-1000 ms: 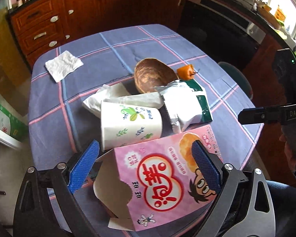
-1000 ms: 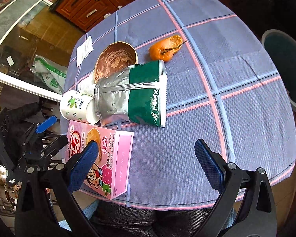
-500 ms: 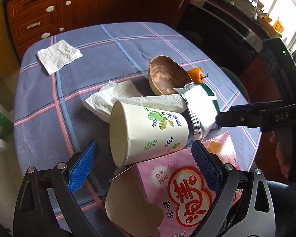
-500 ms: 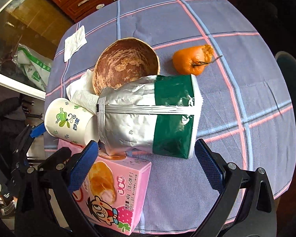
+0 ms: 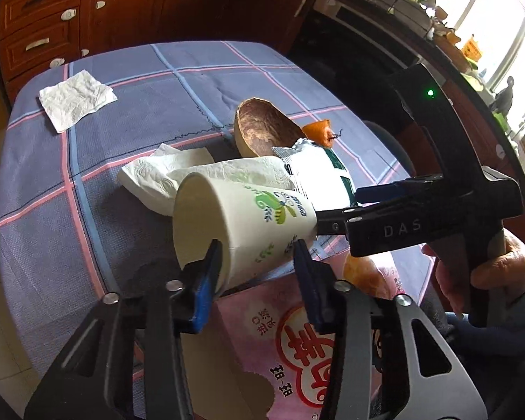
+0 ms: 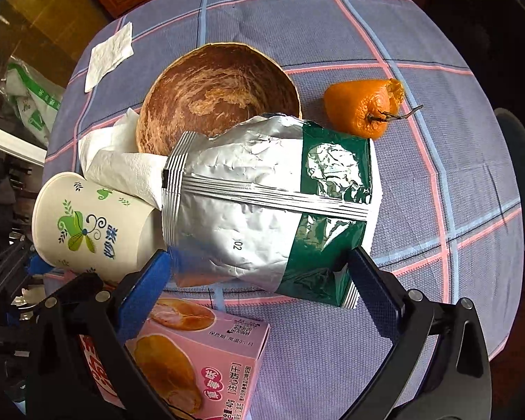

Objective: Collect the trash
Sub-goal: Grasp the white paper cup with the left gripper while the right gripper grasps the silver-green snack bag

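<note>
Trash lies on a blue checked tablecloth [image 5: 129,112]. A white paper cup [image 5: 241,224] lies on its side, and my left gripper [image 5: 257,269] is closed on its wall near the rim. The cup also shows in the right wrist view [image 6: 91,224]. My right gripper [image 6: 259,276] is open, its fingers on either side of the near edge of a silver and green foil bag [image 6: 262,206]. A pink snack box [image 6: 189,353], crumpled tissue [image 5: 178,175], a brown shell bowl [image 6: 217,94] and an orange peel [image 6: 364,108] lie around.
A flat white napkin [image 5: 75,99] lies at the far left of the table. Wooden cabinets [image 5: 122,10] stand behind the table. A teal chair [image 6: 521,182] stands at the right edge. A plastic bag [image 6: 31,105] lies on the floor at the left.
My left gripper has moved forward and closed on the paper cup. My right gripper has come down closer over the foil bag, staying open.
</note>
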